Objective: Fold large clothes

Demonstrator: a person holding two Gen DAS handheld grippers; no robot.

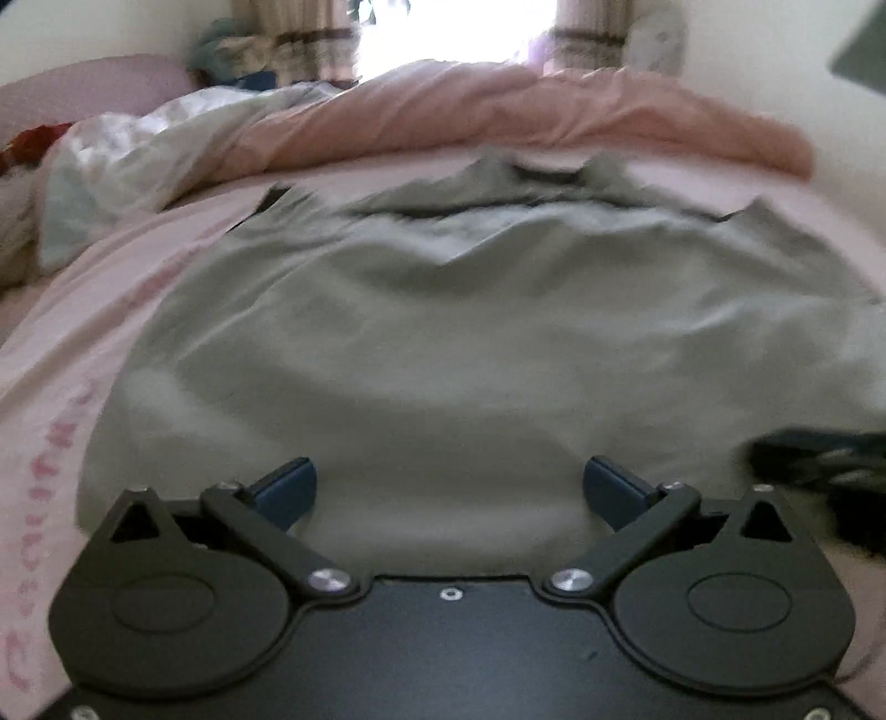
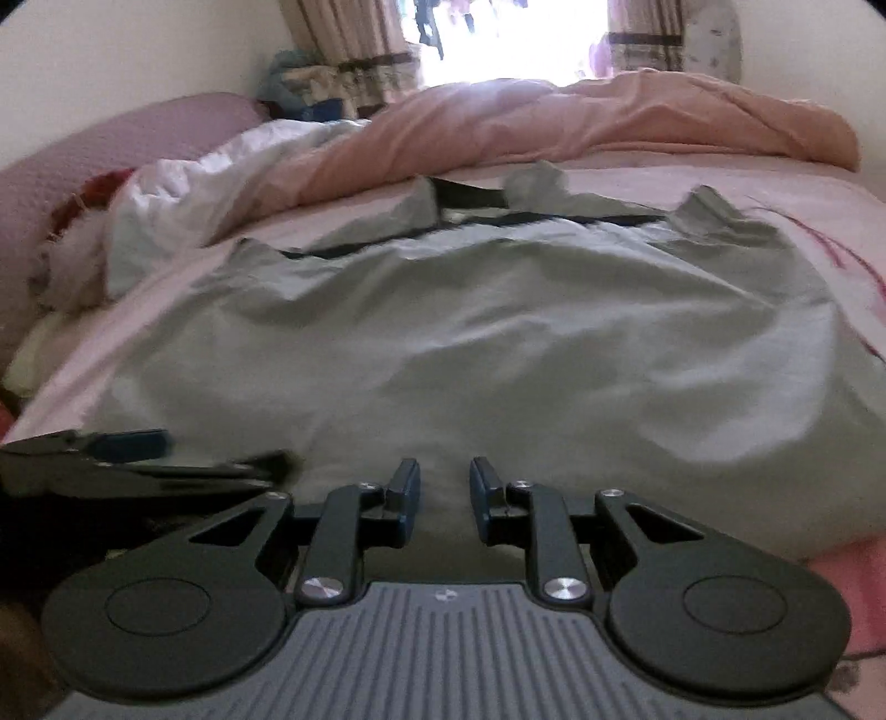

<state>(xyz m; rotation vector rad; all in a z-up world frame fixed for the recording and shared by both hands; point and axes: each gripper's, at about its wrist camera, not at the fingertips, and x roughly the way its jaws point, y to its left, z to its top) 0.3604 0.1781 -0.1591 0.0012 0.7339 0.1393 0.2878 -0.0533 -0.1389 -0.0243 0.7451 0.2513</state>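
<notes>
A large grey-green shirt (image 1: 443, 332) lies spread flat on the pink bed sheet (image 1: 83, 332), collar at the far end and hem nearest me. My left gripper (image 1: 448, 487) is wide open and empty just above the near hem. The shirt also fills the right wrist view (image 2: 470, 343). My right gripper (image 2: 443, 493) hovers over the near hem with its jaws partly open, a narrow gap between them and nothing in it. The left gripper shows blurred at the left of the right wrist view (image 2: 127, 459). The right gripper shows blurred at the right edge of the left wrist view (image 1: 819, 459).
A pink duvet (image 1: 526, 116) is bunched across the far end of the bed, with a white quilt (image 1: 138, 160) at the far left. A purple headboard (image 2: 111, 149) runs along the left. Curtains and a bright window (image 2: 509, 44) stand behind.
</notes>
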